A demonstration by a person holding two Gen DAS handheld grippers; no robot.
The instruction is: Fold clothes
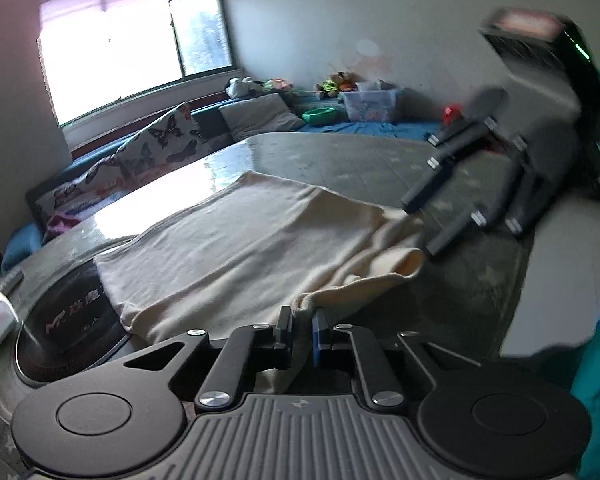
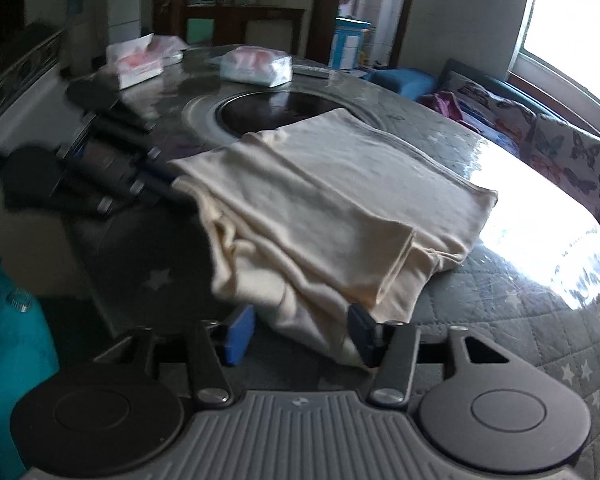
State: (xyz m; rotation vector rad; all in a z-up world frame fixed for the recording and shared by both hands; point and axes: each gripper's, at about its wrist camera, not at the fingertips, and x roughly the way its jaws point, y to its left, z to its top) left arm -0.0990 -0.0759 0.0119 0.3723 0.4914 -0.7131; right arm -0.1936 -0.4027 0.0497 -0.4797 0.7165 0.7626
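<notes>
A cream garment [image 1: 236,248] lies partly folded on the grey quilted table [image 1: 460,288]. In the left wrist view my left gripper [image 1: 302,326] sits at its near corner, jaws nearly together with a fold of the cloth pinched between the pads. My right gripper [image 1: 424,224], blurred, hovers at the garment's right edge with its fingers apart. In the right wrist view the garment [image 2: 320,192] shows as stacked layers. A loose fold hangs between the wide-spread fingers of my right gripper [image 2: 302,332] and rests against the right pad only. My left gripper [image 2: 168,178] grips the far left corner.
A round black inset [image 2: 268,108] sits in the table [image 2: 520,300] beyond the garment, partly covered by it. Two tissue packs [image 2: 136,64] [image 2: 256,64] lie at the far edge. A sofa with butterfly cushions [image 1: 160,140] runs along the window side. A teal sleeve [image 1: 596,380] shows.
</notes>
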